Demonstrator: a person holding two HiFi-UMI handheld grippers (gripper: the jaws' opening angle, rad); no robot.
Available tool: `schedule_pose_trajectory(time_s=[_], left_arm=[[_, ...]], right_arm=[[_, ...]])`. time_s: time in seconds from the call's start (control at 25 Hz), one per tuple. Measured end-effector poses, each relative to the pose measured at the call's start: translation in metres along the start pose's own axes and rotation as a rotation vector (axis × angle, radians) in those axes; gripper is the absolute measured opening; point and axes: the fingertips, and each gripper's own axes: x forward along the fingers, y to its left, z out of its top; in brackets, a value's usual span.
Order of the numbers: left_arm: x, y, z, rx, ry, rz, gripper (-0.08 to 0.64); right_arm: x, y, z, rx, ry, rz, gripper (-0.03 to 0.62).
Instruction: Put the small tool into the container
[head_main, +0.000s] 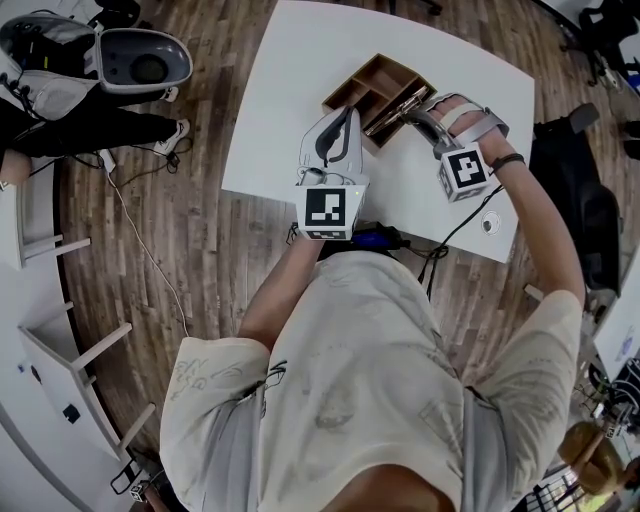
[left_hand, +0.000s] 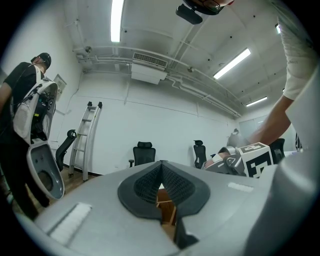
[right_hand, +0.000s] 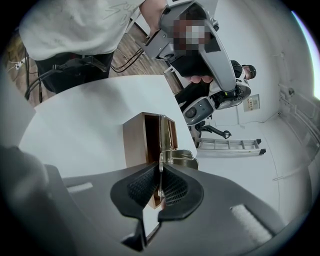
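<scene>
Wood-plank flooring surrounds a white desk (head_main: 290, 110), and a brown wooden tray divided into long compartments (head_main: 352, 88) sits on its far half, about midway between the left and right edges. The compartments toward the left edge show bare wood. The one nearest the right gripper (head_main: 407, 112) holds slim dark and silvery shapes too small to tell apart. That gripper's jaws are clamped on a slim silvery metal tool (right_hand: 160, 150), seen edge-on as a thin strip with a rounded metal part beside it. The tool reaches from the jaws over the tray's open top. The left gripper (head_main: 347, 113) hangs just beside the tray's near side, with its pads (left_hand: 150, 182) pressed together at the tips and nothing between them.
</scene>
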Motion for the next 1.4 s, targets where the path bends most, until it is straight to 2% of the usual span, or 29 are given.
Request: schedule_pose_trajectory(time_s=[0.6,1.24,1.32,1.4], left_arm=[[0.0,-0.004,0.002,0.003,0.005,-0.007,0.011],[0.002,-0.004,-0.002,0.01,0.013,-0.008,0.011],[0.002,-0.004,-0.002,0.01,0.013,-0.009,0.011],[0.003,-0.004,-0.003,0.01,0.013,-0.009,0.011]], right_arm=[[0.009,0.015,-0.001,-0.047,0.018,0.058,0.009],[0.014,0.012,-0.001,-0.027,0.026,0.049,0.029],[0.013,0.011,-0.002,-0.017,0.03,0.044,0.044],[0.013,0.009,-0.004,0.003,0.035,0.042,0.085]])
